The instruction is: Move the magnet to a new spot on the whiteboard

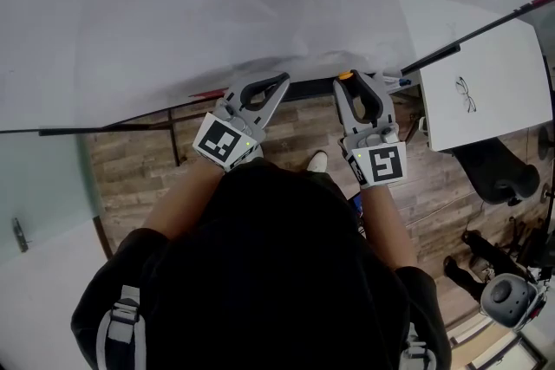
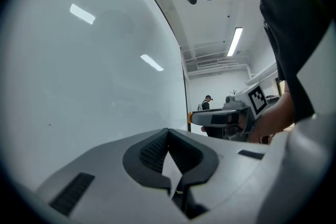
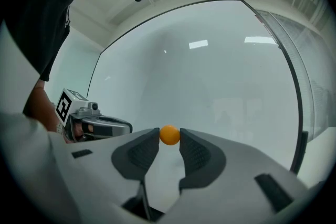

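Pinching the small round orange magnet [image 3: 169, 134] at their very tips, the jaws of the right gripper [image 3: 169, 138] point at the large glossy white whiteboard [image 3: 220, 76] straight ahead; I cannot tell if the magnet touches it. The left gripper [image 2: 168, 137], just beside, has its jaws pressed together, empty. No readable writing shows.

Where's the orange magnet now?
Right gripper view: the orange magnet is pinched between the jaw tips of the right gripper, in front of the whiteboard.
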{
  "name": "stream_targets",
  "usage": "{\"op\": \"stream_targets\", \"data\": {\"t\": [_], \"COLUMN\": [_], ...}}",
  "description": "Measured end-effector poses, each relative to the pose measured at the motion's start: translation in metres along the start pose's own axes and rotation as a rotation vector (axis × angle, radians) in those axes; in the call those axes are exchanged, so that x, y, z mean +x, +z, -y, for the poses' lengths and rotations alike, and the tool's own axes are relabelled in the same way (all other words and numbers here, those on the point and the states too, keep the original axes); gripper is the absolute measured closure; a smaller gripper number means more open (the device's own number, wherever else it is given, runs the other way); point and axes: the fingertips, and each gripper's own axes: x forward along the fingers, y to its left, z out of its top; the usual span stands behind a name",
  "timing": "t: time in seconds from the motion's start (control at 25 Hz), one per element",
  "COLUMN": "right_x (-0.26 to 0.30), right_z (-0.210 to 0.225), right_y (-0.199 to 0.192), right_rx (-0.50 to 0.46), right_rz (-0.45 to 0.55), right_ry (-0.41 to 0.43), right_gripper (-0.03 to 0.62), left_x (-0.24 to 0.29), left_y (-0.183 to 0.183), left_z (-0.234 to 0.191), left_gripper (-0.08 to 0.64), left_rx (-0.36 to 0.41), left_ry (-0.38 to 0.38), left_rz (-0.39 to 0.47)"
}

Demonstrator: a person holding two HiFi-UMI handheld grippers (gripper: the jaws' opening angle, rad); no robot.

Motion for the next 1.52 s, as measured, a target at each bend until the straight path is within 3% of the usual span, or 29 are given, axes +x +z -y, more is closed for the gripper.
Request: {"op": "stream_targets", "data": {"t": [0.48,1.08,1.52], "right_x": [0.0,-0.008,0.0], "right_z": [-0.001,0.004,-0.005], "right_y": [-0.007,-0.006,-0.001], "right_rx": [0.045,0.061,0.09], "right_rz": [0.017,0.021,0.023], "right_ry": [0.032,0.003,0.021], "right_gripper": [0.474,0.474,0.474], "left_x": [0.003,0.002,-0.007], "left_y": [0.001,0.005,0.004], "left_z": [0.001,0.008,0.003], "left_gripper": [0.558,0.558,0.558], "left_rx": [0.001,0.01,0.003], "left_ry": [0.003,-0.011,0.023], "left_rz": [0.004,0.004,0.006]}}
